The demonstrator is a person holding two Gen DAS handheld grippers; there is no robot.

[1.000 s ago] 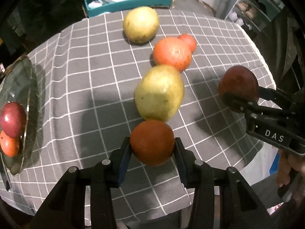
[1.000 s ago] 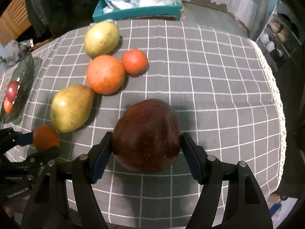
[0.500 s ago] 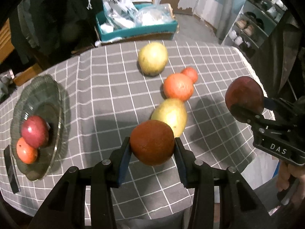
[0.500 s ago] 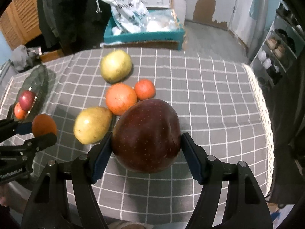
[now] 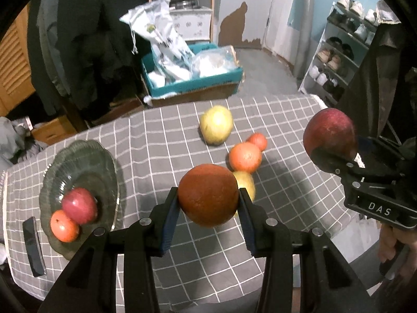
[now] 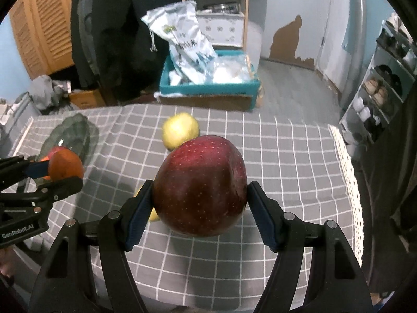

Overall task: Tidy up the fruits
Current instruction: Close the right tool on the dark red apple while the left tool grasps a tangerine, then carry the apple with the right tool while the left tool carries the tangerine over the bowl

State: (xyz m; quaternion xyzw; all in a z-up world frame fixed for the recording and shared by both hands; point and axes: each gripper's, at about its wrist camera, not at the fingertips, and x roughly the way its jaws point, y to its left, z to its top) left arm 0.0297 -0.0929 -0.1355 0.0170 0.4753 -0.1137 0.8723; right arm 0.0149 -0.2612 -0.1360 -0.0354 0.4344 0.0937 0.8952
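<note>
A: So, we have both fruits up off the table now. A second ago the orange (image 5: 208, 195) sat on the checked cloth (image 5: 161, 140) against the near pear (image 5: 246, 182), and the dark red apple (image 6: 200, 185) rested on the cloth as well. Now each hangs well above it.

B: Right, and our grips look unchanged. The left gripper (image 5: 208, 208) has its fingers closed on the orange, pads pressed to either side. The right gripper (image 6: 200, 208) clamps the apple the same way.

A: That means the pick-up is done for this pair, and we judge that the carry to the glass plate (image 5: 104, 161) comes next. It sits at the left edge of the table, already holding a red apple (image 5: 79, 204) and a small orange (image 5: 63, 226), touching each other.

B: The left side is nearer to it, so we would probably set the orange down first. Bare glass shows behind those two.

A: What stays on the cloth? The far pear (image 5: 216, 124), a large orange (image 5: 245, 156) with a small one (image 5: 257, 141) touching it, and the near pear mostly hidden behind our orange.

B: So four more to move after these. A dark flat object (image 5: 33, 245) lies just beside the plate; we cannot tell what it is.
</note>
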